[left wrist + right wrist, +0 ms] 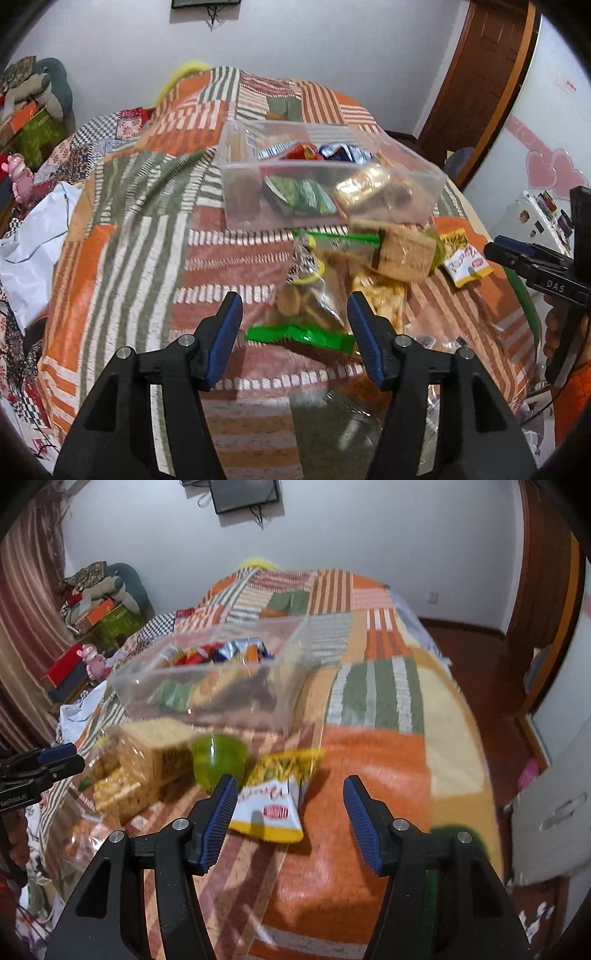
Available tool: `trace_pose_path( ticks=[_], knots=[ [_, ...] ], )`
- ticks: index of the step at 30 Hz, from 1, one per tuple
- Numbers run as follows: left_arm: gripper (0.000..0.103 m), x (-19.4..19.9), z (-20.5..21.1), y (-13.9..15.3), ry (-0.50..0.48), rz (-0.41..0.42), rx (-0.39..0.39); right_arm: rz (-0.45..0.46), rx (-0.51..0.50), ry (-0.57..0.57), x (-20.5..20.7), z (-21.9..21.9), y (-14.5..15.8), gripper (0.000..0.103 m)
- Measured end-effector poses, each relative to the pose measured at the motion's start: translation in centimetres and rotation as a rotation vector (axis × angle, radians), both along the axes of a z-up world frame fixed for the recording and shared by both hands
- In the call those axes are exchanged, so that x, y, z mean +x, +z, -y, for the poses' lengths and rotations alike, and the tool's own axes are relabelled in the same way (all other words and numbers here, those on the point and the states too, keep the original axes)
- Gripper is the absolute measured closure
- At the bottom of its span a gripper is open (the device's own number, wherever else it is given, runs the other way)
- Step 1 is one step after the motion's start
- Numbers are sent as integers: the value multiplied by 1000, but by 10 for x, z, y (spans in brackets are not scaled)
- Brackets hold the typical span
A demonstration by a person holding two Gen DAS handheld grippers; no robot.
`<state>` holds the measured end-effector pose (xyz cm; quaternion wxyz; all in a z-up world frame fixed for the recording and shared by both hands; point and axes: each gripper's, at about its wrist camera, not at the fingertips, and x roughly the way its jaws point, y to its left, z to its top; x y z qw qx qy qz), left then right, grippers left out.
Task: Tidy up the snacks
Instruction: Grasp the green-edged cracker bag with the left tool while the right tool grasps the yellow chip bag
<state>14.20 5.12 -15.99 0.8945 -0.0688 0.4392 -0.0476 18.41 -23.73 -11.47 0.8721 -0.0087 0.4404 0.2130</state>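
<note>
Left gripper [295, 314] jaws wide, clear green-sealed cookie bag [310, 310] between, right gripper [290, 797] wide.

A clear plastic bin [332, 184] sits on the patchwork bed, holding a green packet [301, 195], a golden-wrapped pack [364, 186], and red [303, 151] and blue-silver wrappers [341, 153] at its far side. Just outside its near wall lies a heap of snacks: a clear zip bag of round biscuits [306, 295] with a green seal strip, lying flat; a wrapped block of pale crackers [402, 254] at the bag's 2 o'clock; a green translucent cup [219, 758] just beside the block; and a yellow-and-white packet [273, 797] at the cup's 4 o'clock, flat on the orange patch.
</note>
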Motion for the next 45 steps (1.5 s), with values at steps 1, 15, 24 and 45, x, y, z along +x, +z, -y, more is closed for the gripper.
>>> trace_pose_path(
  ticks=[1, 15, 24, 45],
  knots=[
    [44, 0, 1, -2, -6, -3, 0, -10, 4, 0, -1, 0, -2, 47],
    [35, 37, -4, -32, 39, -75, -116, -88, -6, 11, 9, -22, -29, 47],
    [34, 46, -5, -44, 58, -82, -101, -96, -35, 34, 6, -25, -33, 49],
    [54, 13, -6, -22, 59, 6, -79, -57, 82, -28, -3, -9, -14, 68]
  ],
)
